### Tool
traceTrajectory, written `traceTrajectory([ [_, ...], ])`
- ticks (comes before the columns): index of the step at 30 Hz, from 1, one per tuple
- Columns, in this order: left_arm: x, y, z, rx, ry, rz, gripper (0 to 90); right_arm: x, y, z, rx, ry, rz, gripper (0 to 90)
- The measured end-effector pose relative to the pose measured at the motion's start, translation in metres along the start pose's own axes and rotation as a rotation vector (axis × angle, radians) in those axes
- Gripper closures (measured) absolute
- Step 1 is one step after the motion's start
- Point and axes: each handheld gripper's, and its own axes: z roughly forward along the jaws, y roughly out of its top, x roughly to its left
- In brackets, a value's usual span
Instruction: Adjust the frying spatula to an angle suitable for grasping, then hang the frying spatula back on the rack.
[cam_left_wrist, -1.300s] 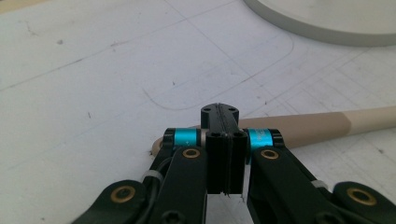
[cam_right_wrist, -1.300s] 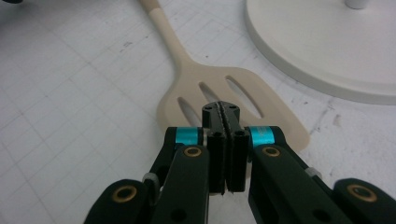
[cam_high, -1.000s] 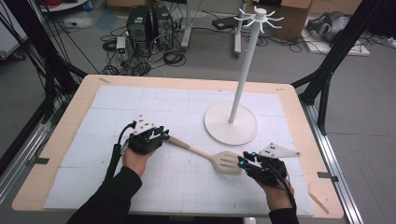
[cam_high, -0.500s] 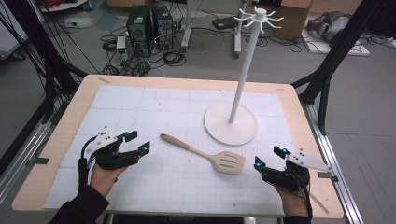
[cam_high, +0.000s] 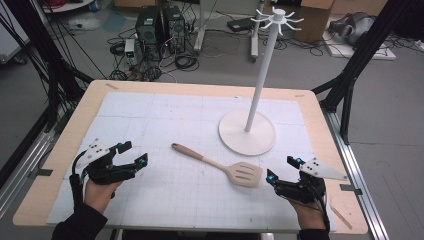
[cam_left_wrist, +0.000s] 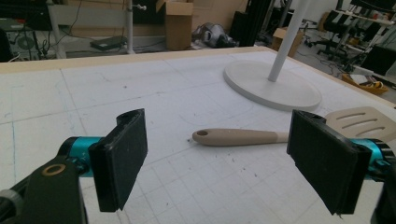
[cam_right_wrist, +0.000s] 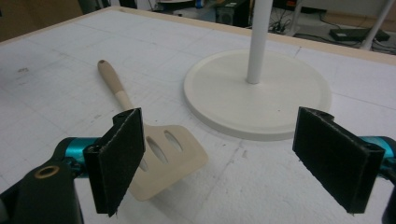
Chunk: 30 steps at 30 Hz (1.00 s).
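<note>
The spatula (cam_high: 220, 166) has just been released beside the stand (cam_high: 247, 131) by both grippers (cam_high: 132, 157) (cam_high: 281, 170), jaws opened wide and drawn clear.

Between the left gripper (cam_high: 135, 153) and right gripper (cam_high: 283, 167) lies the spatula (cam_high: 220, 165); bare mat elsewhere. The stand (cam_high: 247, 132) blocks passage beyond the right gripper, seemingly near.

The person's forearms come in from the bottom edge, one at each lower corner of the high view, both in dark sleeves. The left gripper (cam_high: 134, 153) sits low, held in the left hand (cam_high: 100, 186), pointing inward; its jaws have just been opening and stand wide with nothing between them. The right gripper (cam_high: 283, 169), in the right hand (cam_high: 306, 206), points inward too, its jaws likewise just opened wide and empty.
</note>
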Motion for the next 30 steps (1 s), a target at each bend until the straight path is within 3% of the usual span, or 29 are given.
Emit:
traceTrajectory([
  [8,-0.002,-0.002,0.002,0.022,-0.008,0.016,20.9,0.006,0.001,0.008,0.009,0.048,-0.003,15.7],
  [13,0.001,-0.003,0.002,0.027,-0.002,0.003,20.9,0.011,0.010,0.021,0.009,0.070,-0.009,15.7],
  [16,0.003,-0.003,0.001,0.023,0.004,-0.004,20.9,0.020,0.016,0.034,0.039,0.107,-0.057,15.8],
  [20,0.003,-0.004,0.001,0.025,0.010,-0.010,21.1,0.028,0.025,0.047,0.047,0.139,-0.079,16.0],
  [22,0.003,-0.004,0.000,0.034,0.011,-0.008,21.3,0.037,0.037,0.063,0.057,0.171,-0.099,16.0],
  [27,0.001,-0.004,0.001,0.040,0.001,-0.004,22.1,0.051,0.052,0.097,0.145,0.236,-0.173,22.4],
  [28,0.001,-0.004,0.001,0.040,0.001,-0.004,22.2,0.051,0.052,0.097,0.145,0.236,-0.173,22.4],
  [29,0.000,-0.004,0.002,0.043,-0.001,0.000,22.3,0.057,0.054,0.112,0.199,0.250,-0.199,22.9],
  [30,0.000,-0.004,0.002,0.043,-0.001,0.000,22.3,0.057,0.054,0.112,0.199,0.250,-0.199,22.9],
])
